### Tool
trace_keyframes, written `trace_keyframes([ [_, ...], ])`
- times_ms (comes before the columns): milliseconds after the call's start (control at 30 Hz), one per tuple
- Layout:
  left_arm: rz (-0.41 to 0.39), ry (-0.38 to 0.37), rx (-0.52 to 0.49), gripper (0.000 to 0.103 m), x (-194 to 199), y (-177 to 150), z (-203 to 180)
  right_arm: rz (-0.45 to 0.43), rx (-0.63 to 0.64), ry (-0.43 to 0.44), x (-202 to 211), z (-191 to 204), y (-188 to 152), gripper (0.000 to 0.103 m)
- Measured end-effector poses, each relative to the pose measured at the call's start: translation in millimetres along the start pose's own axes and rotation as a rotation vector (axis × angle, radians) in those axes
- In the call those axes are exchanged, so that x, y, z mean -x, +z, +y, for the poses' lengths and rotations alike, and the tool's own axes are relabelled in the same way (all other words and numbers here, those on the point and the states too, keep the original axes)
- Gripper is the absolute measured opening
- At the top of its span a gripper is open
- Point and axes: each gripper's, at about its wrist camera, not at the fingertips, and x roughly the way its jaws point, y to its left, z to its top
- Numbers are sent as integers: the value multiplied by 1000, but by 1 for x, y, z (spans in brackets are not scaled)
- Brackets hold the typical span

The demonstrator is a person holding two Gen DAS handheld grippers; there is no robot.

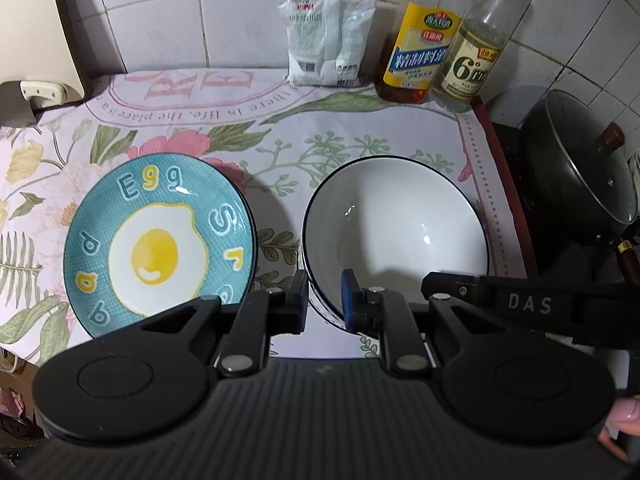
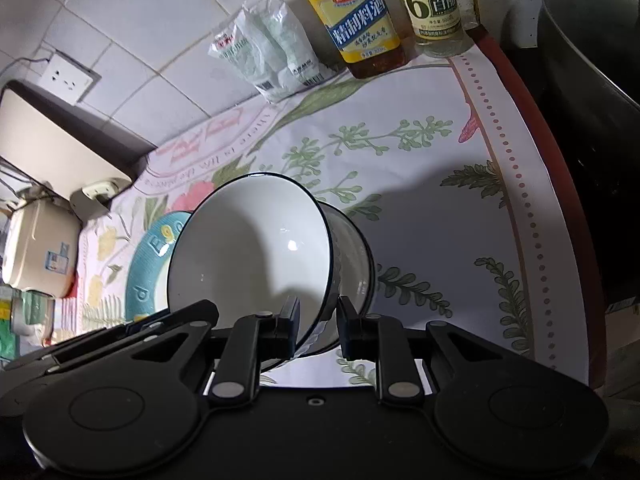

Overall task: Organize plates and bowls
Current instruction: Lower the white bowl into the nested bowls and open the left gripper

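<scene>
Both tongs clamp the white bowl [image 1: 394, 236] rim: left tongs [image 1: 325, 300], right tongs [image 2: 318, 328]. Bowl beside "Egg" plate [image 1: 160, 240] on counter [image 1: 280, 136]. Bottle [image 1: 474, 46] label: "6°". Arm marked "DAS".

My left wrist camera looks steeply down along my fingers at the floral tablecloth [image 1: 360, 152], close in, with the tiled wall [image 1: 240, 12] at the top of view. My right wrist camera sits beside it, rolled (horizon tilts), equally close. Both share the white bowl [image 1: 394, 224], the egg plate [image 1: 160, 240], the bottles [image 2: 352, 16] and the salt bags [image 2: 268, 52].
</scene>
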Motion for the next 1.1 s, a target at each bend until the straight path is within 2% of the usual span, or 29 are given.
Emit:
trace_keyframes([
  [133, 40, 15, 1, 15, -13, 0, -2, -4, 24, -29, -6, 0, 4, 24],
  [267, 52, 10, -5, 15, -18, -2, -4, -18, 102, -96, -9, 8, 2, 24],
  [433, 54, 14, -13, 15, -19, -1, -2, -14, 123, -97, -16, 5, 1, 25],
  [533, 48, 9, -19, 15, -18, 2, -2, -32, 154, -127, -18, 7, 0, 28],
  [800, 66, -20, -25, 15, -20, 3, -8, -31, 174, -100, -18, 4, 1, 30],
  [1000, 51, -12, -11, 16, -9, 1, -6, -56, 213, -56, -12, 3, -2, 40],
  [1067, 40, -10, -4, 16, -5, 1, -5, -75, 227, -32, -7, 2, -3, 51],
  [1100, 35, -10, -3, 16, -2, 0, -5, -88, 242, -25, -4, 2, -4, 52],
])
